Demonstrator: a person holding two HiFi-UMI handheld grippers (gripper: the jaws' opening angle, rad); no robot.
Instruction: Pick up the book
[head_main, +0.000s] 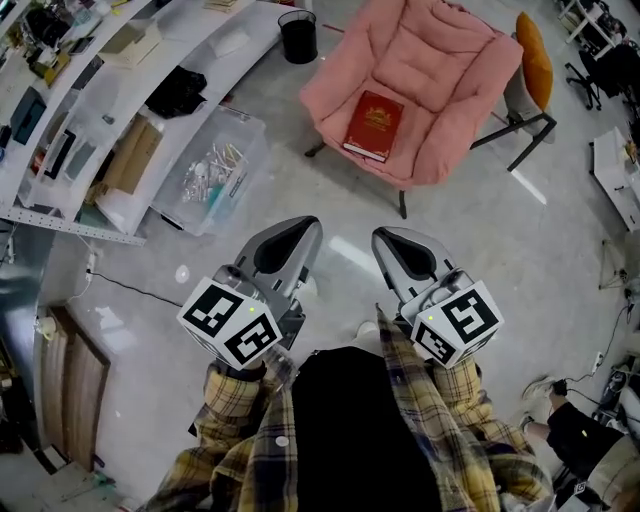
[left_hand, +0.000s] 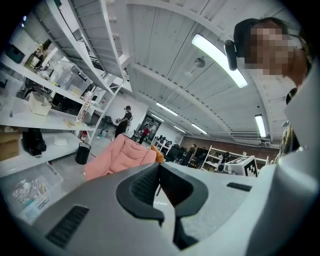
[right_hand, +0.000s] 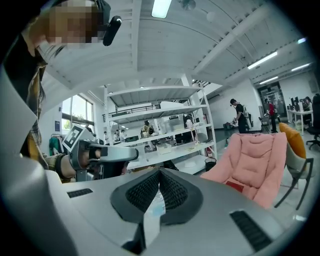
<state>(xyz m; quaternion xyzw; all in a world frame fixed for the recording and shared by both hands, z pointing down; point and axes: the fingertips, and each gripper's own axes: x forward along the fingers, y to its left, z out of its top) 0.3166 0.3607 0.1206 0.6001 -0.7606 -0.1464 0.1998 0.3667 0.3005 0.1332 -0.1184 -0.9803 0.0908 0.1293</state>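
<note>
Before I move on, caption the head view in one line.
Left gripper and right gripper, both shut, face a pink armchair with a red book on its seat.

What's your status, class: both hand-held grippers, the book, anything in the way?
Left hand-held gripper shut, empty; right hand-held gripper shut, empty. Red book flat on pink armchair seat, untouched. Nothing on top.

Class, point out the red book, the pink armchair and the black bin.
red book (head_main: 375, 124): head view, centre of its cover.
pink armchair (head_main: 440, 60): head view, back cushion.
black bin (head_main: 298, 40): head view, its side wall.
</note>
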